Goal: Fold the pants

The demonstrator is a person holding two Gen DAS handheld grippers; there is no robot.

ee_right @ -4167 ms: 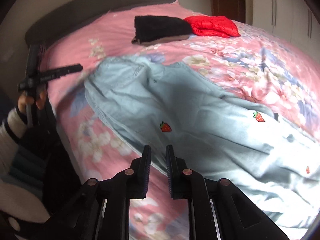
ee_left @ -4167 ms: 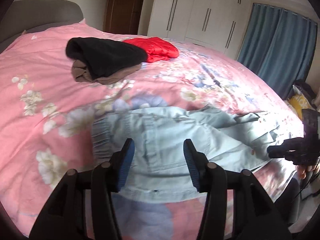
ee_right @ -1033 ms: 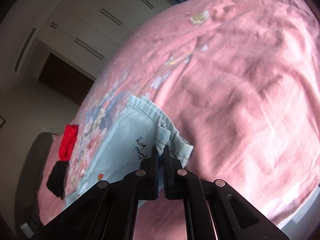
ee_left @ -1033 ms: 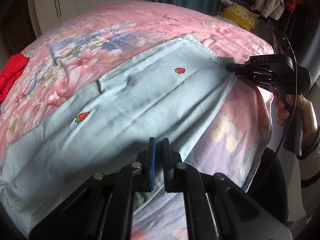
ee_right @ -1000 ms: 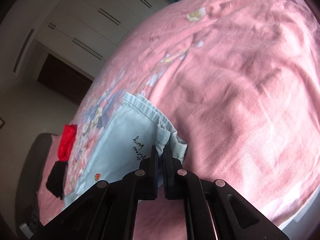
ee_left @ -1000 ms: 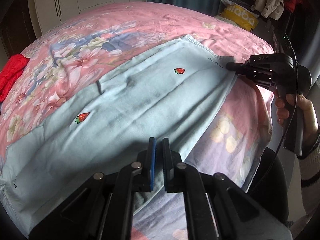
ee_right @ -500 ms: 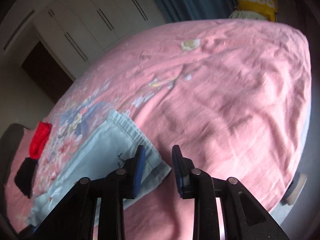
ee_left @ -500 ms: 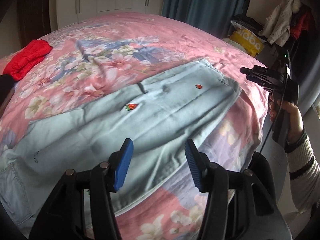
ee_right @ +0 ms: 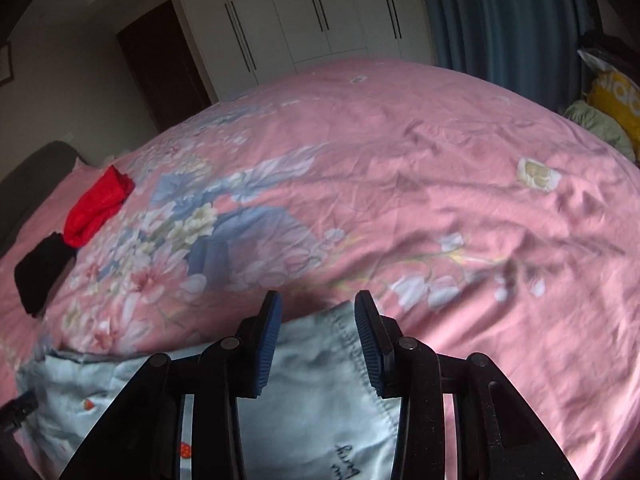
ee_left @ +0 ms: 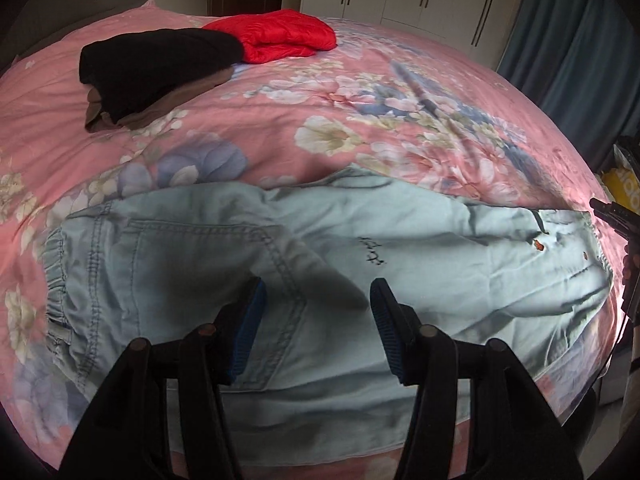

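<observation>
Two folded garments (ee_left: 160, 64) beyond the pants (ee_left: 320, 256)

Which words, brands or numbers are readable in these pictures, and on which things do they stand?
"alad": partial white letters on the yellow bag, cut off by the frame edge.
Black handwritten script on the light blue pants: too small and tilted to read.
Script near the pants' hem: not legible.

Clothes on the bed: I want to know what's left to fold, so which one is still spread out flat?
The light blue pants, stretched out across the near edge; the black garment and red garment are folded bundles farther back.
</observation>
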